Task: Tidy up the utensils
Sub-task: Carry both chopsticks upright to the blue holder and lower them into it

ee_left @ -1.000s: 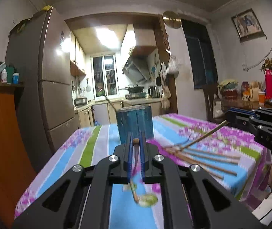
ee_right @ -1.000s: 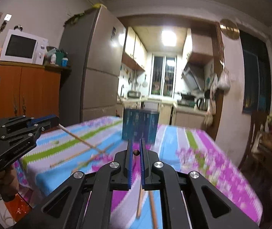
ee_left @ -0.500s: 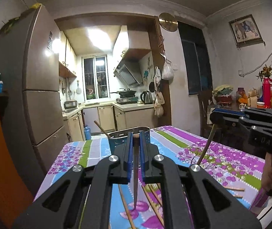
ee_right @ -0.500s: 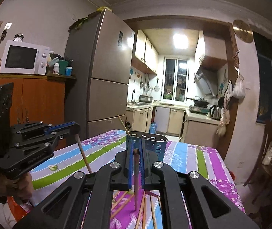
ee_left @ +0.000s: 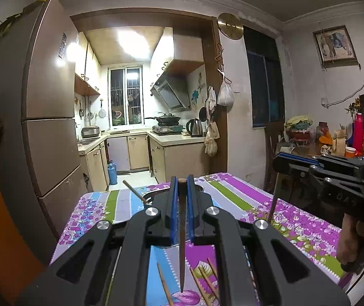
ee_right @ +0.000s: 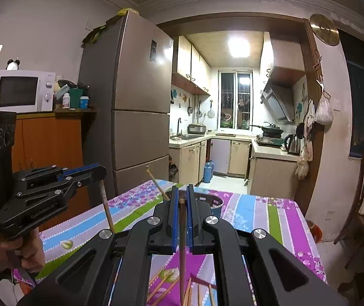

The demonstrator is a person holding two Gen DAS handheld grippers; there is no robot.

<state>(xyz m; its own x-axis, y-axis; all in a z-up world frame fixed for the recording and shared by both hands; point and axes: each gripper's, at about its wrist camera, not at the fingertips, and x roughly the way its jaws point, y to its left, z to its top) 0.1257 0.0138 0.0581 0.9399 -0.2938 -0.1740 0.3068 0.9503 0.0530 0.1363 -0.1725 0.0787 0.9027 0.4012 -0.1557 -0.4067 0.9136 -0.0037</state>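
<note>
A chopstick (ee_left: 181, 232) hangs nearly upright from the left gripper (ee_left: 182, 181), its blunt top pinched between the blue ribbed fingers (ee_left: 173, 211), its pointed tip just above the tabletop (ee_left: 235, 199). The right gripper (ee_right: 181, 191) is clamped the same way on a second chopstick (ee_right: 182, 252), also hanging tip down. Under both, more loose chopsticks (ee_left: 204, 283) lie scattered on the cloth, thin brown wooden rods. Just beyond the fingers stands the utensil holder (ee_right: 213, 202), a dark round holder mostly hidden behind them, with one stick (ee_right: 157, 182) leaning out of it to the left. The cloth is striped in purple, blue, green and grey with a flower print. A tall brown fridge (ee_right: 136, 102) stands past the tabletop's left edge, a white microwave (ee_right: 21, 91) on an orange cabinet (ee_right: 46, 148) beside it. Moulded lettering on the gripper bodies is too blurred to read.
</note>
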